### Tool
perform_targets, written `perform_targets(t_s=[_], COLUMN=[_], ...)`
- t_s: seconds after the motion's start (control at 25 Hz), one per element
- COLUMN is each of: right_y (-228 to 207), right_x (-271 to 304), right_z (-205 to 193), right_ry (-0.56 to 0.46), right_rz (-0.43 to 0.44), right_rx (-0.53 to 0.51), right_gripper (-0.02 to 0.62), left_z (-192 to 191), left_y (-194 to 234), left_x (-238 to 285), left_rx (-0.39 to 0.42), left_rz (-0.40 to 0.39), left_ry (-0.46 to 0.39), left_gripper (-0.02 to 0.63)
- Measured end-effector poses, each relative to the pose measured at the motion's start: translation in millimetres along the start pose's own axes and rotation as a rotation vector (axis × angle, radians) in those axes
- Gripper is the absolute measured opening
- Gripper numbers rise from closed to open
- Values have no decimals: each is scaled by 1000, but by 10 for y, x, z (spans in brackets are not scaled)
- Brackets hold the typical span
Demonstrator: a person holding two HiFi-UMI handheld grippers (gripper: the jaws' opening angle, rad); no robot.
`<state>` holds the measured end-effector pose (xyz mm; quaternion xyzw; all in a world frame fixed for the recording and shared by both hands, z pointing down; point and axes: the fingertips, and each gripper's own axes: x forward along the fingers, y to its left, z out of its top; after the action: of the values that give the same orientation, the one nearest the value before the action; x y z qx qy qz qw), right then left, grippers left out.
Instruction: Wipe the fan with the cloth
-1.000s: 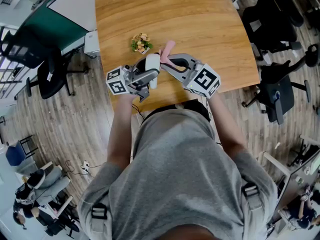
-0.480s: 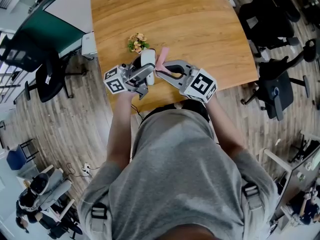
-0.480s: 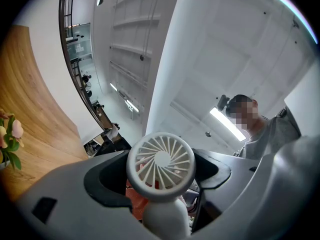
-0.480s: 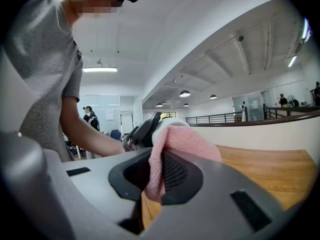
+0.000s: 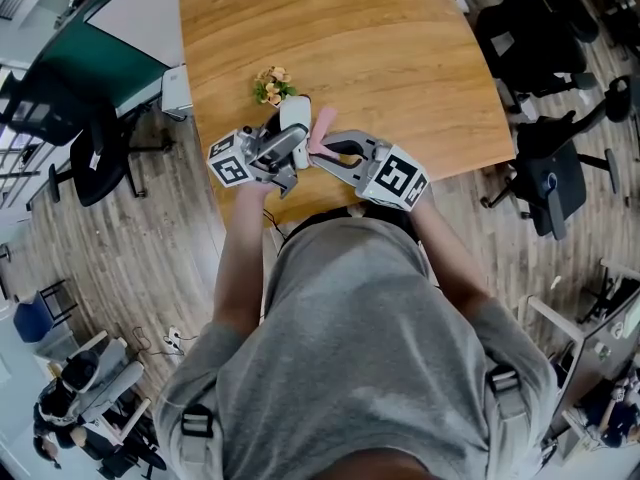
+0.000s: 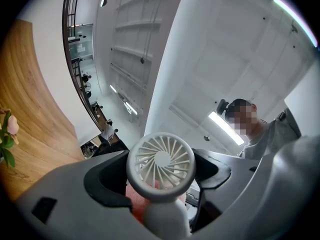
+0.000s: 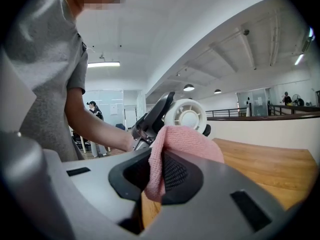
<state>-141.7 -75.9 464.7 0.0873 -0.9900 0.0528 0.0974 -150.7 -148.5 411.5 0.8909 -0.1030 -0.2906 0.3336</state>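
1. Closest in, the person's grey T-shirt (image 5: 370, 348) fills the bottom of the head view, with both forearms reaching up toward 12 o'clock.
2. Here's the left gripper (image 5: 283, 148), its jaws drawn in narrow and clamped on the stem of the white handheld fan (image 5: 294, 116). In the left gripper view a pad sits on either side of the handle, and the round grille head rises above them.
3. The right gripper (image 5: 322, 153) comes in from the fan's 4 o'clock. Its jaws are nearly together, pinching a fold of the pink cloth (image 7: 175, 151) with the rest bunched over the top.
4. That cloth sits just beside the fan, at its 3 o'clock in the head view. In the right gripper view it bulges right under the fan's head, and in the left gripper view a patch of pink peeks out behind the stem.
5. Farther out, at the fan's 11 o'clock, a small bunch of flowers (image 5: 270, 86) sits on the wooden table (image 5: 400, 48).
6. Beyond the table edges, one office chair (image 5: 100, 143) stands at 9 o'clock and another (image 5: 555, 183) at 3 o'clock, both on plank flooring.
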Motion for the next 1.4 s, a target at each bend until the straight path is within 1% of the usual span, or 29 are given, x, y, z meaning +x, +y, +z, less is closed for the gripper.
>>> perform_targets(t_s=[0.16,0.36,0.48,0.6,0.76,0.96,1.16,1.28,1.4], right_y=[45,155,126,45,-48,-26,43,-5,-104], right_x=[15,69,85,82,64,65,45,10,-16], right_z=[-98,-87,8,128,146,53,-99,-168,-250], right_ry=[32,31,3,-39,-53,-48,-12,5,33], right_rz=[15,28,6,-46,-68,-49,-17,-29,-58], right_rx=[-1,-11,-19,-7,6,25,26,32,17], right_gripper=[32,32,32,32,32,32,32,32,32], left_z=[29,9,-47,-120,-139,-103,17,86,96], left_y=[15,173,230,258,315,297,266,226,155], left_x=[23,11,50,67,102,110,93,91,101], left_rx=[11,49,69,77,69,71,74,73,53], left_rz=[9,93,130,157,176,176,155,138,96], left_ry=[-3,20,37,56,35,25,1,-18,-23], left_gripper=[380,380,380,380,380,380,380,380,380])
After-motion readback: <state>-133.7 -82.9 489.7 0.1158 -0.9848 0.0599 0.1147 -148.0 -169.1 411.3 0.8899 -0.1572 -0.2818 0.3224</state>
